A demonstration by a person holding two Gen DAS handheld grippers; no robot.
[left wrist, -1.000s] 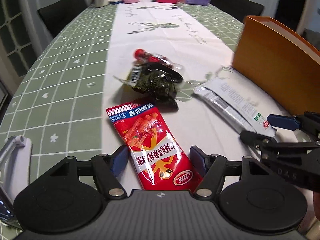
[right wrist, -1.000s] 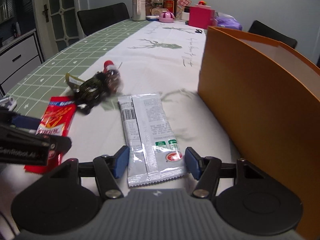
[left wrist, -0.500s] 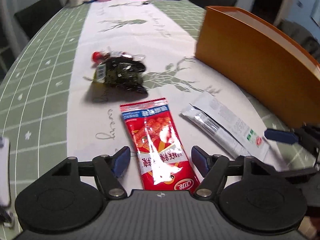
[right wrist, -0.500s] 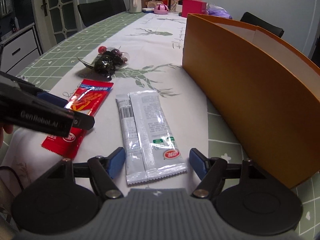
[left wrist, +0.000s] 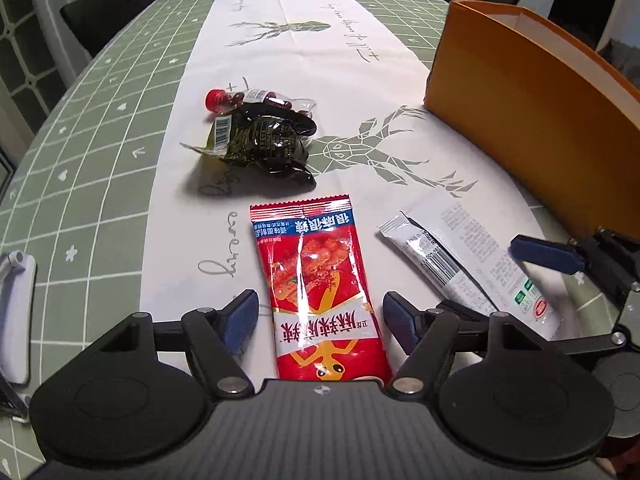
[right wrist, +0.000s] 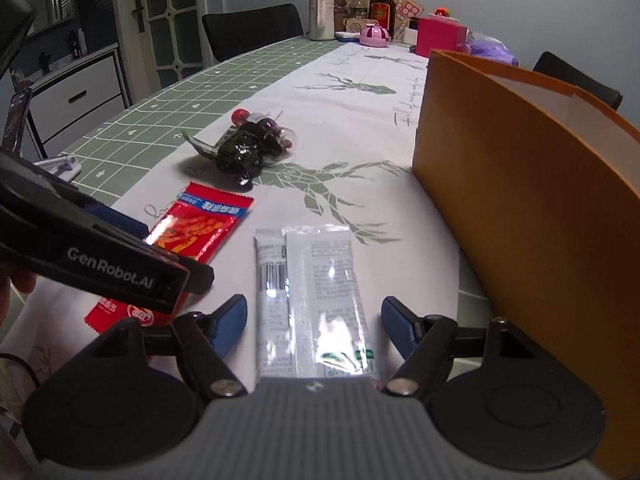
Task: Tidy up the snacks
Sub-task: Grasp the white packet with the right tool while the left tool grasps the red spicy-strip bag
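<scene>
A red snack packet (left wrist: 320, 292) lies flat on the tablecloth, its near end between the open fingers of my left gripper (left wrist: 320, 322). A silver-white packet (right wrist: 312, 300) lies beside it, its near end between the open fingers of my right gripper (right wrist: 314, 326); it also shows in the left wrist view (left wrist: 472, 264). A dark green packet (left wrist: 260, 144) and a clear pack with a red cap (left wrist: 256, 100) lie further out. An orange box (right wrist: 520, 184) stands open on the right. Neither gripper holds anything.
The left gripper's body (right wrist: 92, 252) crosses the left of the right wrist view. Bottles, a pink box (right wrist: 440, 36) and clutter stand at the table's far end. Black chairs (right wrist: 256, 32) line the sides. A white stand (left wrist: 16, 300) sits at the near left edge.
Both grippers have shifted slightly over the packets and stayed open. The red packet and the silver packet lie where they were.
</scene>
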